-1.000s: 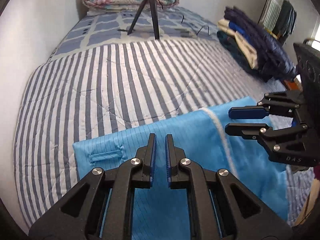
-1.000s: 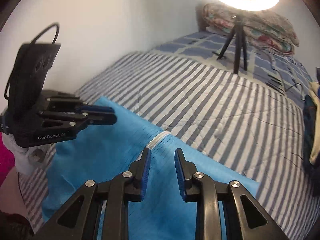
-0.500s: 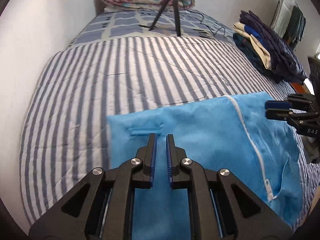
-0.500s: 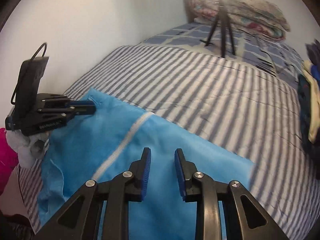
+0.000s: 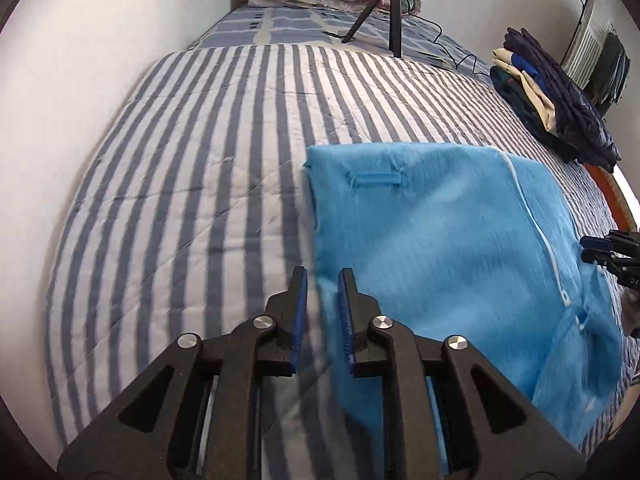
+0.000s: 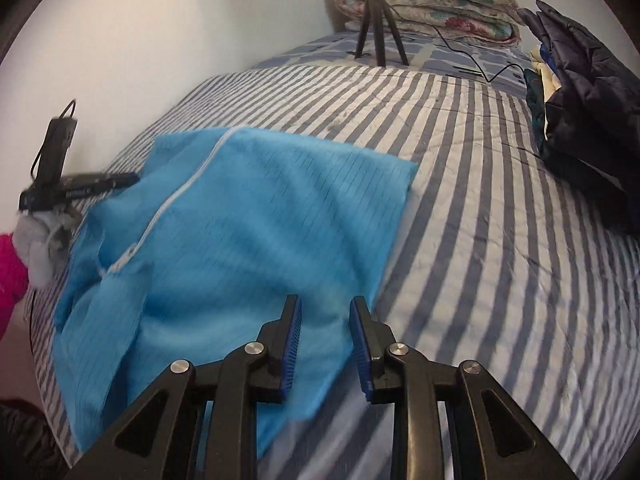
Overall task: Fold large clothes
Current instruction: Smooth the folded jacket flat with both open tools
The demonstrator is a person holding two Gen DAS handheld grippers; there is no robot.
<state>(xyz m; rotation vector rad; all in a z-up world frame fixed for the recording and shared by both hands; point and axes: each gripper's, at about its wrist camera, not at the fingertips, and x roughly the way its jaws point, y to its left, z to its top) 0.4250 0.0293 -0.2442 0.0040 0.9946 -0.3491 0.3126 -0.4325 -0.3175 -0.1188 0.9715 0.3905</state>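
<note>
A large bright blue garment [image 5: 432, 240] with a white zipper [image 5: 536, 232] lies spread on the striped bed; it also shows in the right wrist view [image 6: 248, 232]. My left gripper [image 5: 322, 284] is open over the garment's left edge, nothing between its fingers. My right gripper [image 6: 325, 312] is open over the garment's right edge, also empty. Each gripper shows small in the other's view: the right one [image 5: 600, 248] at the garment's right side, the left one [image 6: 120, 179] at its left side.
The striped quilt [image 5: 192, 184] covers the bed beside a white wall. A black tripod [image 6: 378, 24] and a folded floral blanket [image 6: 440, 0] are at the far end. A stack of dark folded clothes [image 5: 556, 96] sits at the right.
Both grippers have opened wider and moved apart towards the garment's side edges. The blue garment now lies flat and spread on the bed, with its zipper between the two grippers.
</note>
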